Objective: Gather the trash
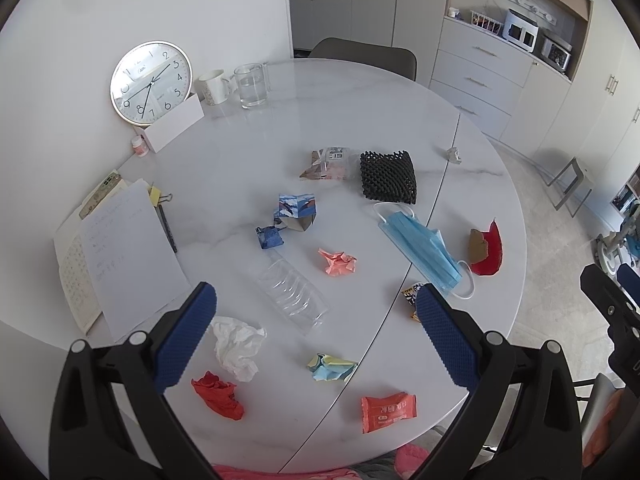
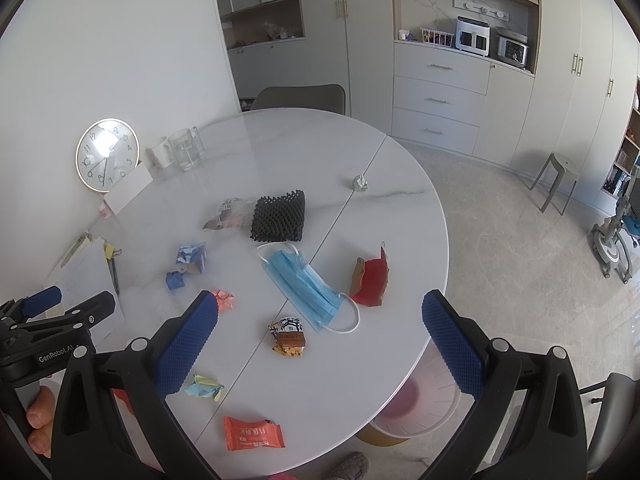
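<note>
- Both grippers hang over the near edge of the round white bench (image 1: 280, 128). The left gripper (image 1: 316, 336) has its fingers spread wide and holds nothing. The right gripper (image 2: 320, 340) is the same: fingers spread, nothing in them.
- The trash lies all over the bench top. Nearest is an orange wrapper (image 1: 388, 411), flat and crinkly. It is light and may slide, so I would pinch one end.
- Just past it sit a red paper ball (image 1: 218, 394), a white tissue (image 1: 238, 346) and a yellow and blue paper wad (image 1: 332, 366). They are soft and very light. A pinch in the middle should do.
- A snack wrapper (image 2: 289, 336) lies by the seam in the bench, near the blue face mask (image 2: 304, 286). The mask is floppy; its white loop is easy to hook, but then it would dangle.
- A clear plastic bottle (image 1: 290, 294) lies on its side. It looks smooth and squashy and could roll away.
- Farther off are a pink paper ball (image 1: 338, 262), folded blue paper (image 1: 296, 212), a torn red paper (image 2: 370, 280) close to the right edge, and a black foam net (image 1: 388, 178).
- At the back stand a clock (image 1: 151, 82), a mug (image 1: 214, 86) and a glass jug (image 1: 251, 85). These can break and are not trash, so stay away.
- A clear bin (image 2: 416, 408) peeks out under the right edge of the bench. There is open floor on that side.
</note>
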A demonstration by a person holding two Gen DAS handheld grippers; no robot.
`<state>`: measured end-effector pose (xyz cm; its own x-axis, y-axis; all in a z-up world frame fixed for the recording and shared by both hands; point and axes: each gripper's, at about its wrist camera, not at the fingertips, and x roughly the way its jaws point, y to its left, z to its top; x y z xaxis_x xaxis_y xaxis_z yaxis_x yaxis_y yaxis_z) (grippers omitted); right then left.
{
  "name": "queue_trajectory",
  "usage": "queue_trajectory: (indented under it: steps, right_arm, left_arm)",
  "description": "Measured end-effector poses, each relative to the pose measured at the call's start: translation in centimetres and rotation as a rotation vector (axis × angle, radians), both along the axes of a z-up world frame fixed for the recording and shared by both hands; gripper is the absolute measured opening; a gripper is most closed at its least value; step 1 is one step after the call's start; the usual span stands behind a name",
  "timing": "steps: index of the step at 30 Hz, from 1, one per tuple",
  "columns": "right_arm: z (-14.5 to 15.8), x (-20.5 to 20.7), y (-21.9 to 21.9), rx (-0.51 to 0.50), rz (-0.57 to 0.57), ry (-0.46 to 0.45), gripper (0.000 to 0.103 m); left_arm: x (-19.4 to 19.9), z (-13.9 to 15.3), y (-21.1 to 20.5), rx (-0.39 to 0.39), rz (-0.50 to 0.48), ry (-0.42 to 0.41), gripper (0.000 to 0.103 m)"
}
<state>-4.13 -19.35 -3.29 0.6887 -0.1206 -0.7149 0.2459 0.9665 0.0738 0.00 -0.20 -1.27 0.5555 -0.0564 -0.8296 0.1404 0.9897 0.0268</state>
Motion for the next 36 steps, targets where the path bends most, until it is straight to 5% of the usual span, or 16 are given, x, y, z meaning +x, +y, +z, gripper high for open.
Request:
queue_trajectory:
  steps: [21,36]
  right_arm:
    - [-1.5,-0.1,0.5,0.004,0.019,0.022,0.101]
    - [-10.3,2.3,3.8,0.084,0.151,0.144,0.101]
  left_arm:
    - [0.1,-1.4,1.5,-0.038,-0.04,-0.001,0.096]
    - [1.9,-9.4,7.5,-0.003,-0.107,0.115,0.096]
